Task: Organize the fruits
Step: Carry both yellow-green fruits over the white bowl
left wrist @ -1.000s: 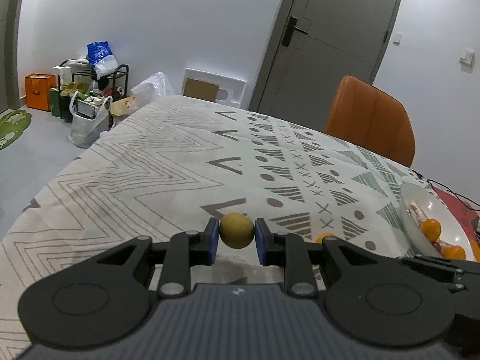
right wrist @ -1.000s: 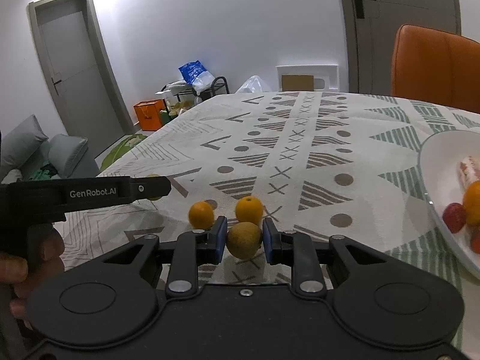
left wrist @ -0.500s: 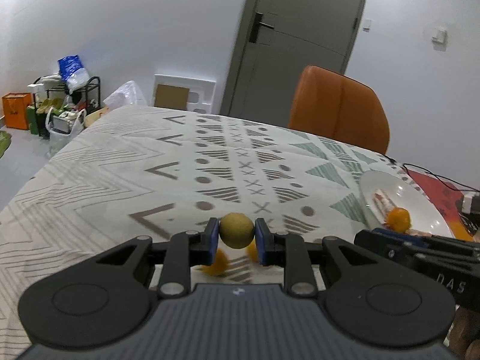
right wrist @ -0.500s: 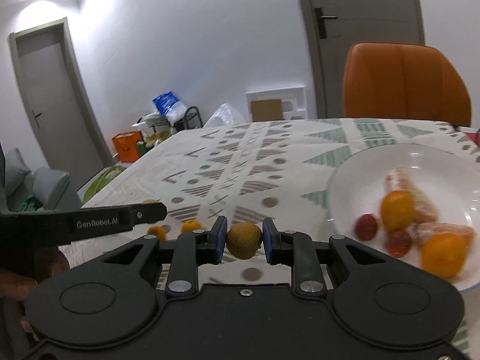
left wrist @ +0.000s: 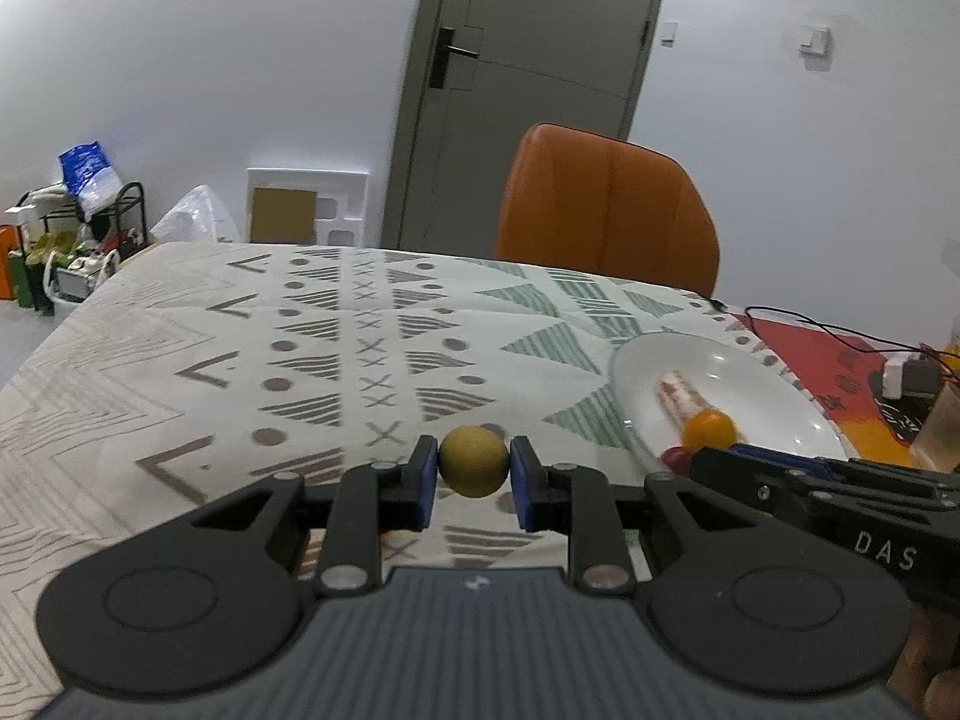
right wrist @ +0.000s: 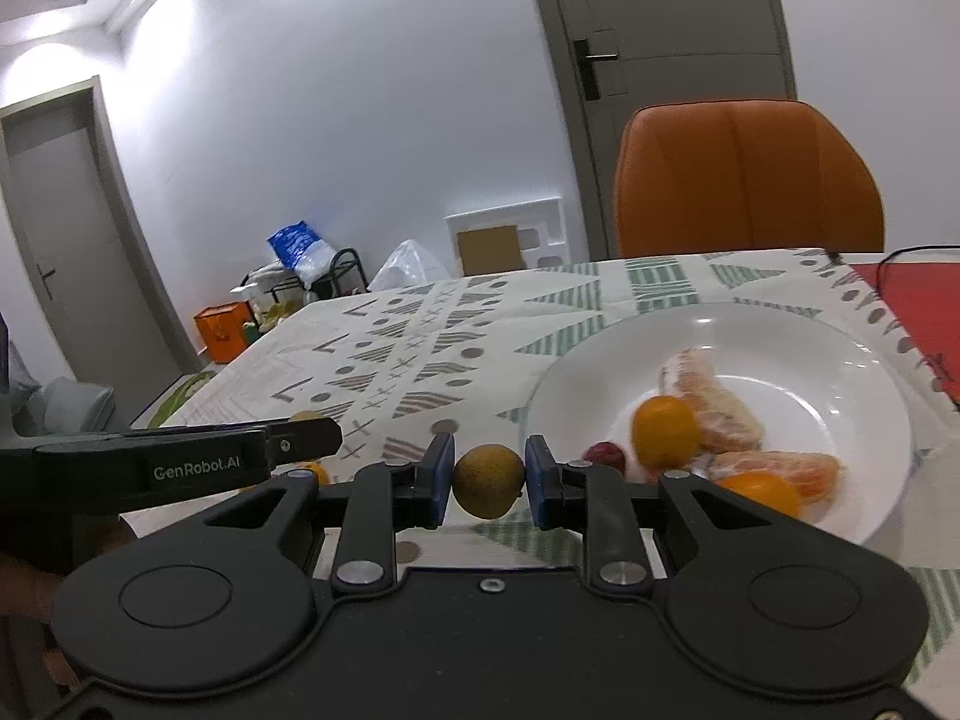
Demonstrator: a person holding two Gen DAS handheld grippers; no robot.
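My left gripper (left wrist: 473,471) is shut on a small yellow-brown round fruit (left wrist: 473,461), held above the patterned tablecloth left of the white plate (left wrist: 780,384). My right gripper (right wrist: 488,480) is shut on a similar yellow-brown fruit (right wrist: 487,480), just left of the plate (right wrist: 780,330). The plate holds oranges (right wrist: 665,431), peeled segments (right wrist: 714,396) and a small red fruit (right wrist: 603,455). A small orange (right wrist: 316,471) lies on the cloth, partly hidden behind the left gripper's body (right wrist: 180,465).
An orange chair (left wrist: 606,210) stands at the table's far side. A red mat with cables and a white plug (left wrist: 900,375) lies right of the plate. A glass (left wrist: 939,426) stands at the right edge. Bags and a rack (left wrist: 78,228) sit on the floor at left.
Both grippers, each still holding its fruit, have swung right toward the plate. The plate now fills more of the right wrist view; the loose oranges have dropped out of sight behind the grippers.
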